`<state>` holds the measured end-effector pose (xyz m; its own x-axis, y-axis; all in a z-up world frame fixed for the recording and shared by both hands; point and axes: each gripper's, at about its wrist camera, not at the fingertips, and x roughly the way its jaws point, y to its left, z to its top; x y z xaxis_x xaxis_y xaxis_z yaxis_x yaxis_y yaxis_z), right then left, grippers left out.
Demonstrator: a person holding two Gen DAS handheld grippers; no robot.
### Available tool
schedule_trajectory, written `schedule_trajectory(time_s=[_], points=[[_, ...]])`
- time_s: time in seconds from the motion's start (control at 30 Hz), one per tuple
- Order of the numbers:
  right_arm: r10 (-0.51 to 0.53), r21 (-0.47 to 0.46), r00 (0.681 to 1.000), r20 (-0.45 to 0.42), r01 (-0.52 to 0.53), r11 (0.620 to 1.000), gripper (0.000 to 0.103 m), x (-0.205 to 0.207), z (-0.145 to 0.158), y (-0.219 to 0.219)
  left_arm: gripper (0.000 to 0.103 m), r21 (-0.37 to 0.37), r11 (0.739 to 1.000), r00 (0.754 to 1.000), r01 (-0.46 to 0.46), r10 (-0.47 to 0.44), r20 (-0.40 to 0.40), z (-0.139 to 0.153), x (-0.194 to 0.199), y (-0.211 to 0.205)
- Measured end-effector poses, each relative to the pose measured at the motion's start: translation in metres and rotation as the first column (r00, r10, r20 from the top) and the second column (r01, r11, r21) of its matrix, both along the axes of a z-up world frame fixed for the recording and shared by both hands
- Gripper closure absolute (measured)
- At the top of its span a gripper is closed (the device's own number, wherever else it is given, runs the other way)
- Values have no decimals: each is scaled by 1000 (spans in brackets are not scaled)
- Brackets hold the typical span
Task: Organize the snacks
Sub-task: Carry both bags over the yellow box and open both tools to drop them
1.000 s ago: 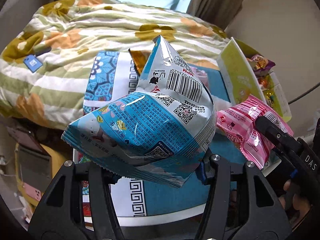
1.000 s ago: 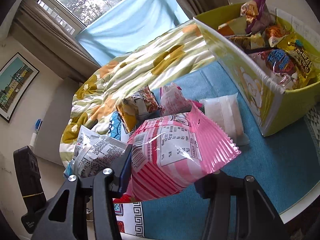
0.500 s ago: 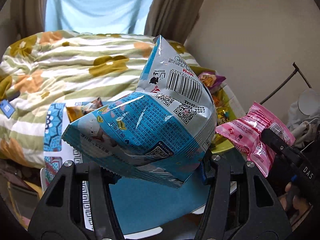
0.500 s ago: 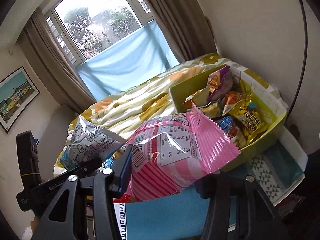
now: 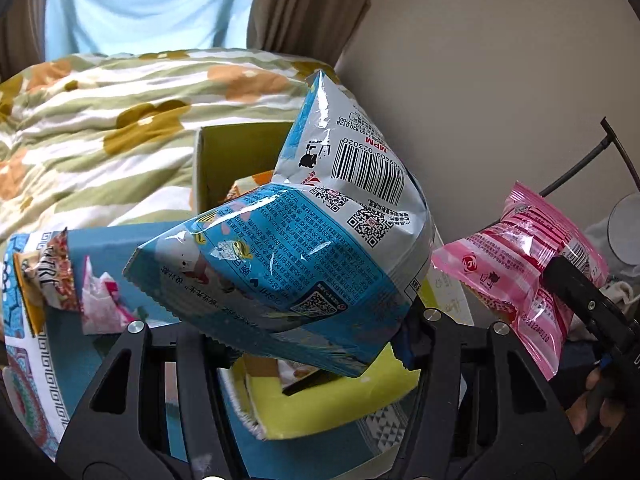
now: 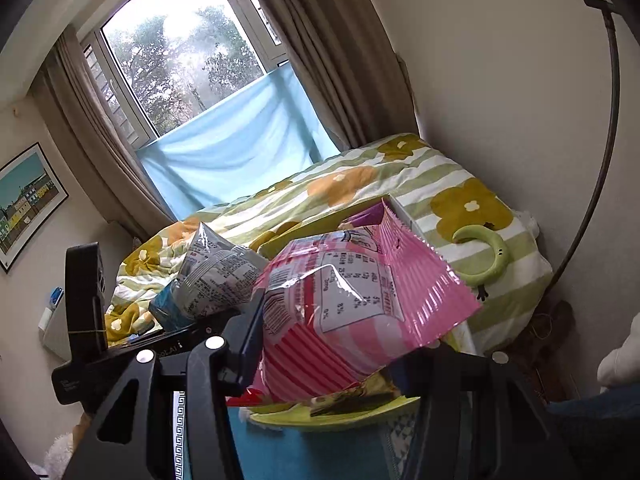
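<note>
Left wrist view: the left gripper [image 5: 308, 332] is seen pinched on a puffy blue-and-white foil snack bag [image 5: 288, 248], which is carried in the air above the yellow-green cardboard box [image 5: 336, 408] that stands on the blue patterned table mat [image 5: 108, 248]. At the right edge the right gripper [image 5: 576, 292] is seen clamped on a pink striped plastic snack packet [image 5: 520, 264], level with the blue bag and just beside it. Two loose packets, a crumpled orange-and-white wrapper [image 5: 44, 280] and a pink-and-white sachet [image 5: 102, 300], lie on the mat, well apart from the box.

Right wrist view: the pink packet [image 6: 352, 312] is held between the pressed jaws, over the near rim of the box [image 6: 328, 416]. The blue bag [image 6: 212, 280] is visible to the left, in the left gripper [image 6: 176, 336].

Step judged in hand: transport of two snacks to the box, both still gripped. Next move judged to call for lowering each bag into the box opening, then spreading the jaws; the puffy bags may catch on the rim. The loose packets on the mat remain to be collected.
</note>
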<state>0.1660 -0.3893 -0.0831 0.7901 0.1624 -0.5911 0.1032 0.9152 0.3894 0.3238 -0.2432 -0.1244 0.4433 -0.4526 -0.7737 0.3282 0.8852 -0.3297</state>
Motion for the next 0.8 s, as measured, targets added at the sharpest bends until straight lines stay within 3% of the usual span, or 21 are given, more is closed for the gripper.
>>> schedule_trajectory(time_s=[0.1, 0.13, 0.17, 0.23, 0.47, 0.8], points=[[34, -3, 999, -29, -35, 999, 55, 15, -6, -22, 46, 8, 1000, 1000, -4, 5, -21, -10, 10, -18], [44, -5, 998, -36, -44, 999, 55, 19, -9, -27, 37, 20, 1000, 999, -7, 7, -32, -13, 11, -22], [53, -4, 998, -43, -53, 999, 55, 23, -11, -32, 19, 41, 999, 999, -19, 21, -37, -15, 12, -29], [60, 7, 997, -54, -60, 998, 55, 30, -16, -40, 2, 68, 996, 998, -52, 54, -19, -17, 9, -28], [74, 20, 995, -63, -73, 997, 55, 41, -22, -49, 2, 65, 996, 997, -62, 66, -50, -18, -13, 1], [149, 30, 987, -59, -147, 989, 53, 79, -21, -36, 2, 75, 991, 993, -114, 116, -22, -3, -23, 31]])
